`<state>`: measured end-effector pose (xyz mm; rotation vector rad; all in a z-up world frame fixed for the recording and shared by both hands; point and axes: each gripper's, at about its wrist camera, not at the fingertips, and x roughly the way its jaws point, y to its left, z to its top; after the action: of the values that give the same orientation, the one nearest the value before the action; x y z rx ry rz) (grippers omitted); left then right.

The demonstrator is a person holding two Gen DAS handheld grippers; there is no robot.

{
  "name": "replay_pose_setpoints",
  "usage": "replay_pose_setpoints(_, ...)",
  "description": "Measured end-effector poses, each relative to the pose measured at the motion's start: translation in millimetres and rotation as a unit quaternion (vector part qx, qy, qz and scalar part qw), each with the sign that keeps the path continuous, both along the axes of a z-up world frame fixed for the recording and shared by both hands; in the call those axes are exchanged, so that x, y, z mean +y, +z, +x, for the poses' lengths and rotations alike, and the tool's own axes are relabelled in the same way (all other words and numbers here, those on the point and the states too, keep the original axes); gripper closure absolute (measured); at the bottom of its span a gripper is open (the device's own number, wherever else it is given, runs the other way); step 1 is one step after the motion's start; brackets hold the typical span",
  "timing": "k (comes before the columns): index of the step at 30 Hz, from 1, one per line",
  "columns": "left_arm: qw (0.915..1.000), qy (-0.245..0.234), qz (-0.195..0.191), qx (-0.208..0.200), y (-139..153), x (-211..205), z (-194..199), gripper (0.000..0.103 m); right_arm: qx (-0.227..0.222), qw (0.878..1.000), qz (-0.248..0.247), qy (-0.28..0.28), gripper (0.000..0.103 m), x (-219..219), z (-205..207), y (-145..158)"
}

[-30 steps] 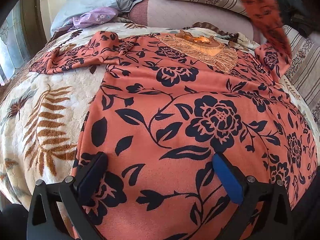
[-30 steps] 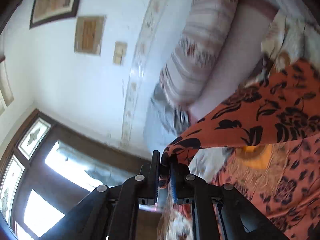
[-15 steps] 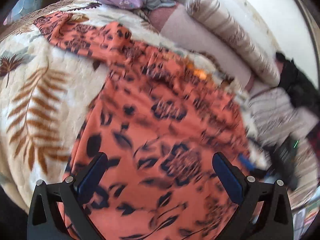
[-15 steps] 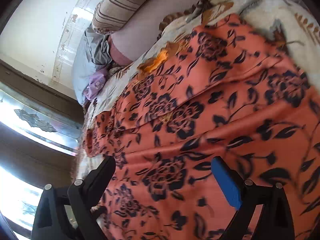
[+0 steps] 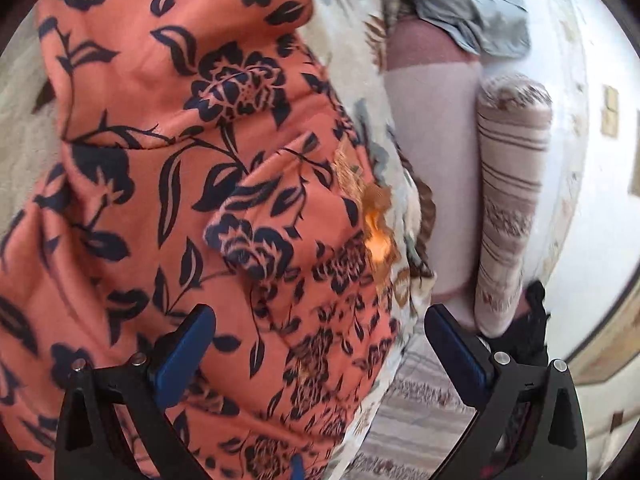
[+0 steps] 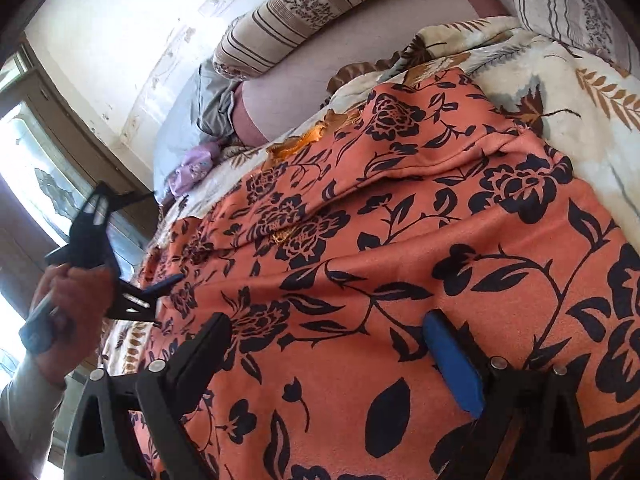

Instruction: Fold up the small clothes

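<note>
Orange floral garment lies spread on the bed, over the cream leaf-print blanket. Landmark: the garment's gold embroidered neckline.

- One sleeve is folded inward across the body, lying just beside the neckline. Fold edge runs away from the neckline toward the blanket side.
- Right claw: jaws wide, nothing between them, hovering over the garment's lower body, well away from the neckline. Blue pad visible on one finger.
- Left claw: jaws wide, holding nothing, over the shoulder area near the neckline. In the right wrist view it shows at the far edge of the garment, gripped by a hand; contact with the cloth is hard to tell there, probably none.
- Striped bolster pillow and grey-blue cloth lie beyond the neckline, against the wall.
- Small lilac piece sits next to the grey-blue cloth, off the garment.
</note>
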<state>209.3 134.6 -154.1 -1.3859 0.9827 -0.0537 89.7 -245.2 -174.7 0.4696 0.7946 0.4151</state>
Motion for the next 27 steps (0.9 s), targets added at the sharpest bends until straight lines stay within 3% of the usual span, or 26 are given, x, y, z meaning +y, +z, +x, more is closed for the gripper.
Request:
replay_pose_setpoints(2, 0.9999, 0.015, 0.002, 0.007, -4.5, -0.9, 8.8, 0.005, -0.001, 1.0, -0.001, 0.001, 0.005, 1.6, 0.3, 0.8)
replay_pose_setpoints(3, 0.9998, 0.021, 0.005, 0.006, -4.7, 0.5, 12.0, 0.028, -0.002, 1.0, 0.001, 0.001, 0.005, 0.7, -0.2, 1.2)
replay_pose_setpoints(4, 0.9997, 0.018, 0.013, 0.008, -5.1, 1.6, 16.0, 0.069, -0.002, 1.0, 0.004, 0.001, 0.005, 0.4, -0.3, 1.1)
replay_pose_setpoints(5, 0.9991, 0.006, 0.036, 0.02, -4.8, 3.0, 21.8, 0.094, -0.003, 1.0, 0.006, 0.001, 0.005, 0.1, -0.5, 1.0)
replay_pose_setpoints(6, 0.997, 0.007, 0.07, 0.031, 0.2, 4.9, 23.1, 0.098, -0.002, 1.0, 0.006, 0.001, 0.005, 1.3, 0.3, 0.5)
replay_pose_setpoints(8, 0.9863, 0.004, 0.165, -0.004, 30.7, 3.6, 18.4, 0.098, -0.002, 1.0, 0.005, 0.002, 0.005, 2.1, 0.3, 0.5)
replay_pose_setpoints(9, 0.9732, -0.009, 0.227, -0.034, 49.6, -3.6, 13.6, 0.098, -0.003, 1.0, 0.006, 0.001, 0.005, 1.5, 0.2, 0.3)
replay_pose_setpoints(10, 0.9548, -0.022, 0.29, -0.061, 64.7, -14.3, 7.1, 0.098, -0.003, 1.0, 0.007, 0.001, 0.005, 1.8, 0.2, 0.0)
replay_pose_setpoints(11, 0.938, -0.034, 0.338, -0.068, 69.4, -25.0, 0.3, 0.097, -0.003, 1.0, 0.008, 0.001, 0.005, 2.5, 0.6, -0.4)
replay_pose_setpoints(12, 0.9301, -0.052, 0.36, -0.049, 59.6, -32.1, 0.2, 0.096, -0.004, 1.0, 0.007, 0.002, 0.005, 2.9, 0.6, -0.5)
replay_pose_setpoints(14, 0.9389, -0.094, 0.33, 0.029, 18.0, -33.1, 6.7, 0.093, -0.003, 1.0, 0.005, 0.002, 0.004, 4.3, 0.7, -0.4)
replay_pose_setpoints(15, 0.9472, -0.081, 0.31, 0.02, 5.9, -29.2, 2.3, 0.093, -0.003, 1.0, 0.004, 0.003, 0.004, 5.3, 1.3, -0.8)
replay_pose_setpoints(16, 0.9457, -0.07, 0.317, -0.005, 8.6, -27.7, -1.3, 0.092, -0.003, 1.0, 0.003, 0.003, 0.004, 5.7, 1.3, -0.5)
replay_pose_setpoints(18, 0.9381, -0.092, 0.334, -0.003, 16.9, -34.0, 0.7, 0.089, -0.002, 1.0, 0.003, 0.003, 0.004, 5.8, 1.2, 0.1)
replay_pose_setpoints(20, 0.9397, -0.092, 0.329, 0.002, 27.1, -32.7, -4.4, 0.082, -0.001, 1.0, -0.001, 0.003, 0.004, 7.2, 2.0, 0.0)
replay_pose_setpoints(21, 0.9398, -0.081, 0.332, -0.005, 35.1, -30.7, -8.3, 0.073, -0.001, 1.0, -0.004, 0.004, 0.003, 8.4, 2.2, 0.4)
replay_pose_setpoints(22, 0.9368, -0.067, 0.343, -0.02, 37.5, -27.7, -14.6, 0.056, -0.001, 1.0, -0.006, 0.004, 0.003, 9.3, 2.1, 0.5)
replay_pose_setpoints(24, 0.9174, -0.055, 0.393, -0.03, 35.2, -25.3, -23.2, 0.034, 0.0, 1.0, -0.007, 0.004, 0.003, 10.0, 2.8, -0.2)
replay_pose_setpoints(25, 0.9122, -0.081, 0.402, 0.001, 20.1, -24.0, -18.3, 0.039, 0.001, 1.0, -0.009, 0.004, 0.003, 10.7, 3.4, -0.6)
replay_pose_setpoints(27, 0.8981, -0.117, 0.424, -0.002, 18.1, -26.8, -13.8, 0.039, 0.002, 1.0, -0.017, 0.006, 0.002, 13.3, 4.5, -0.3)
